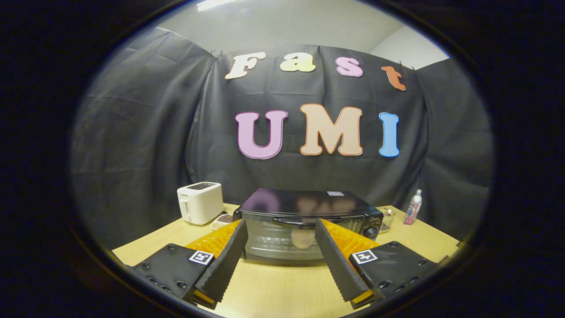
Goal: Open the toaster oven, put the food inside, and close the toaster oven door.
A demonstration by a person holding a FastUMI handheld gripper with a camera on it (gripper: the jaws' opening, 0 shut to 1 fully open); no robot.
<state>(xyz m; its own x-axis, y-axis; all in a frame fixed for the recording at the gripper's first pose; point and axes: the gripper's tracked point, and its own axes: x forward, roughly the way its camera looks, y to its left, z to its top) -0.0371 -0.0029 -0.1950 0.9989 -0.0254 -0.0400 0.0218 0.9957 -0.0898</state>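
A black toaster oven (304, 221) stands on the wooden table (282, 287), just ahead of my fingers. Its glass door is closed, with a dark handle (293, 221) across the top. Through the glass I see a pale round piece of food (303, 238) inside. My gripper (280, 227) is open, its two fingers spread wide with their tips at the lower part of the door, left and right of the glass. Nothing is held between them.
A white slot toaster (200, 202) stands left of the oven, with a small dish (222, 221) beside it. To the right of the oven are a small glass jar (387, 219) and a pink-white bottle (413, 207). Bare tabletop lies below the fingers.
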